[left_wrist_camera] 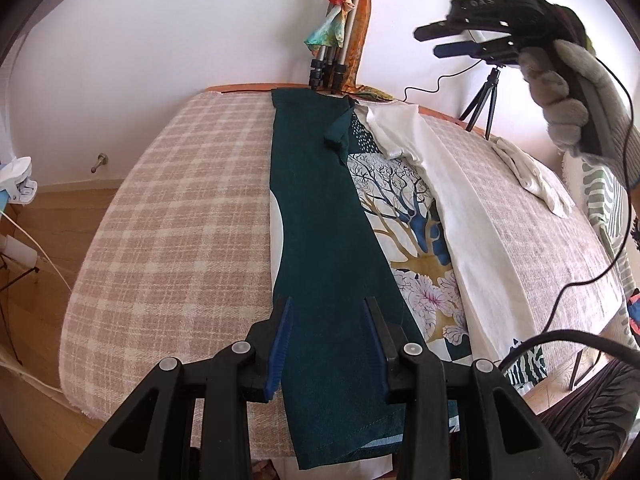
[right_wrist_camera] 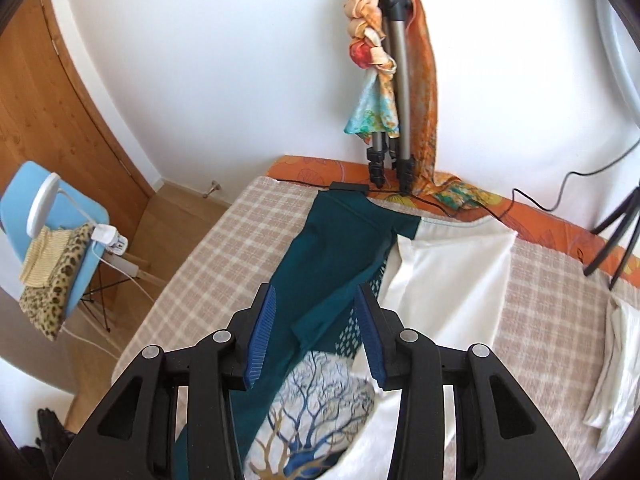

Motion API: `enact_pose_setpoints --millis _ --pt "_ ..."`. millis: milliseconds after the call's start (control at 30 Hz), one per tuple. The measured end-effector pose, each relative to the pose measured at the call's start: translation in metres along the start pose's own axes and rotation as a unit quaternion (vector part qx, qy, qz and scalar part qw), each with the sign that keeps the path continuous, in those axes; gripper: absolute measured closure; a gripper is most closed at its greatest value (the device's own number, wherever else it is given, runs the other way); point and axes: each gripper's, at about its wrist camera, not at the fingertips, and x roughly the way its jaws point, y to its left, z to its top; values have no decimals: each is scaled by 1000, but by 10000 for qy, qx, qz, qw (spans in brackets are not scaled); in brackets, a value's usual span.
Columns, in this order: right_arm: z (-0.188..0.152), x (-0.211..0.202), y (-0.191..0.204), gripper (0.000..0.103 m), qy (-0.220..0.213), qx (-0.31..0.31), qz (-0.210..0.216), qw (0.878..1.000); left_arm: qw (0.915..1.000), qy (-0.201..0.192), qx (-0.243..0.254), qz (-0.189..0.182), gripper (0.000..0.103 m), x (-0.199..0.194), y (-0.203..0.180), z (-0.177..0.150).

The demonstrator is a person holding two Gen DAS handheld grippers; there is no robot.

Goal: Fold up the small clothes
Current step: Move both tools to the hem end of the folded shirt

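A garment lies lengthwise on the checked blanket (left_wrist_camera: 180, 220). Its dark green side (left_wrist_camera: 328, 216) (right_wrist_camera: 332, 248) is folded over a tree print (left_wrist_camera: 404, 208) (right_wrist_camera: 316, 400), and a white part (left_wrist_camera: 460, 208) (right_wrist_camera: 448, 280) is folded in from the right. A green sleeve (left_wrist_camera: 338, 132) lies near the far end. My left gripper (left_wrist_camera: 328, 304) hovers over the near end of the green strip, jaws apart, the cloth flat beneath them. My right gripper (right_wrist_camera: 316, 288) (left_wrist_camera: 428, 43), held by a grey-gloved hand (left_wrist_camera: 560, 96), is raised above the far end, open with nothing between its fingers.
A folded tripod draped with coloured scarves (left_wrist_camera: 336, 40) (right_wrist_camera: 396, 80) leans on the back wall. A small white cloth (left_wrist_camera: 536, 176) (right_wrist_camera: 616, 360) lies at the right. A black cable (left_wrist_camera: 592, 276) hangs at the right. A blue chair with clothes (right_wrist_camera: 52, 240) stands left.
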Motion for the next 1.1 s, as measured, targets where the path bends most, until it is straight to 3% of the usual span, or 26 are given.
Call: enact_pose_setpoints --millis 133,200,367,500,667,800,867,1000,1033,1100 --pt "-72 -47 -12 63 146 244 -230 9993 9998 92 18 -198 58 -6 4 -8" --pt "-114 -64 -19 63 300 413 -255 9984 9998 116 118 -119 58 -8 3 -13" --pt "-208 -73 -29 63 758 902 -109 9930 9990 406 51 -195 58 -2 7 -27" --pt "-257 -66 -38 63 985 1300 90 9866 9960 761 -193 -437 58 7 14 -37" --pt "-291 -61 -42 63 1091 1627 421 9797 9946 909 -321 -388 59 14 18 -45" --pt "-300 -64 -35 63 999 1542 582 9812 9919 1047 -475 -545 62 21 22 -51" --pt "-303 -65 -32 65 991 1536 764 9802 9925 1037 -393 -523 69 21 20 -52" --pt "-308 -58 -22 86 1060 1253 696 9840 9932 1011 -278 -511 95 22 16 -53" --pt "-307 -57 -21 98 1080 1222 712 9840 9932 1008 -263 -516 102 23 16 -53" --pt "-310 -54 -24 101 1111 1322 811 9816 9938 951 -260 -518 103 20 16 -52"
